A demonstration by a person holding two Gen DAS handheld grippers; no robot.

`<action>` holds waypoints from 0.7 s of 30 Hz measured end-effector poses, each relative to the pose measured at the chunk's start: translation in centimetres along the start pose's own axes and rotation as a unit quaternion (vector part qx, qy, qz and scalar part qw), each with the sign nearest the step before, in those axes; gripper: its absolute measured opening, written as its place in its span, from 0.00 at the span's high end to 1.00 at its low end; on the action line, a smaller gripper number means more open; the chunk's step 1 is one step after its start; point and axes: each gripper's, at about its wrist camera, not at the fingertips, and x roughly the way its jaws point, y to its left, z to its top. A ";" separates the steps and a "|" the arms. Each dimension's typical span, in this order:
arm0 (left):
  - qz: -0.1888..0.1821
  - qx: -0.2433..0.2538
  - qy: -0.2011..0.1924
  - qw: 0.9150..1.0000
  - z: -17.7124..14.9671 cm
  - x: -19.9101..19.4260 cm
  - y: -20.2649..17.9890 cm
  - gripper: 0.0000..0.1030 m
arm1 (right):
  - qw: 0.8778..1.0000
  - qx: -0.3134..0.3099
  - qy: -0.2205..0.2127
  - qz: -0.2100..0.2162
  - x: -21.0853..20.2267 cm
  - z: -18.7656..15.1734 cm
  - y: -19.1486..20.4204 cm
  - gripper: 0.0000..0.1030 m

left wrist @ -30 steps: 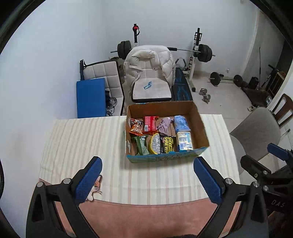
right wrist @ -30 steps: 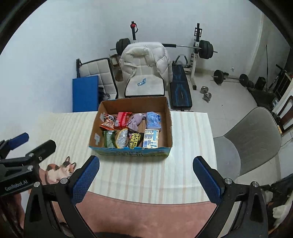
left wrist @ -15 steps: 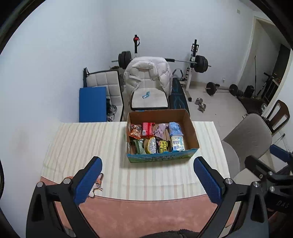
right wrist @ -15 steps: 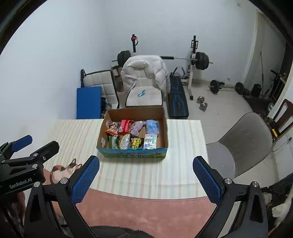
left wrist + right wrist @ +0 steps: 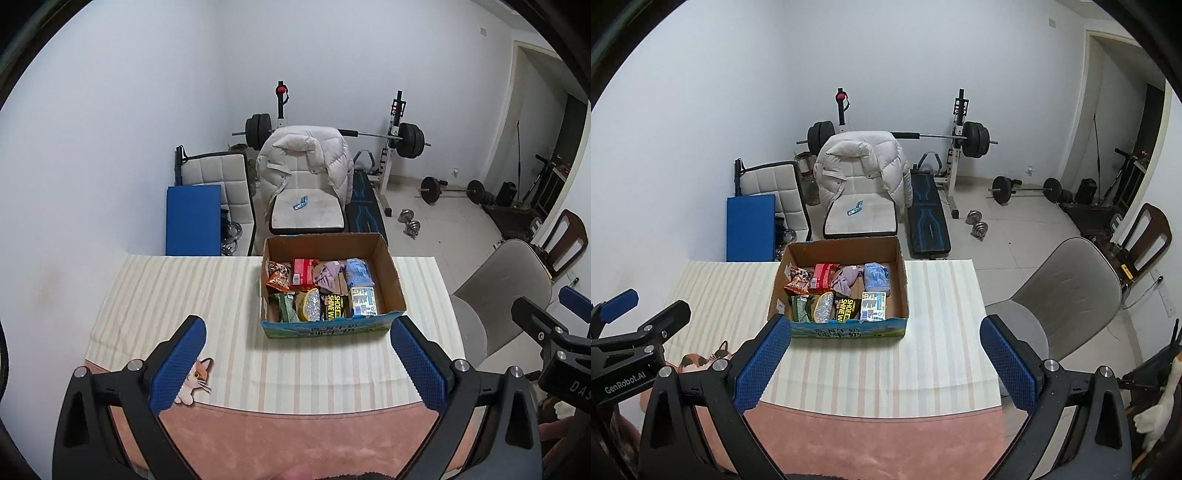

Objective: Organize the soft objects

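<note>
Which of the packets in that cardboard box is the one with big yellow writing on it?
The black packet in the box's near row, between the glittery pouch and the blue-and-white pack. Only it shows bold yellow lettering.

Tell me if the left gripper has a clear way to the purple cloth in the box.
Probably yes. The left gripper is open and empty, the cardboard box has no lid, and the purple cloth lies on top in the back row; only the box's front wall must be cleared.
</note>
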 end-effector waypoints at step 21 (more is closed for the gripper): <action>-0.005 0.000 -0.006 1.000 0.2 -0.4 -0.1 0.00 | 1.000 0.007 -0.007 -0.005 -0.8 0.2 -0.6 0.00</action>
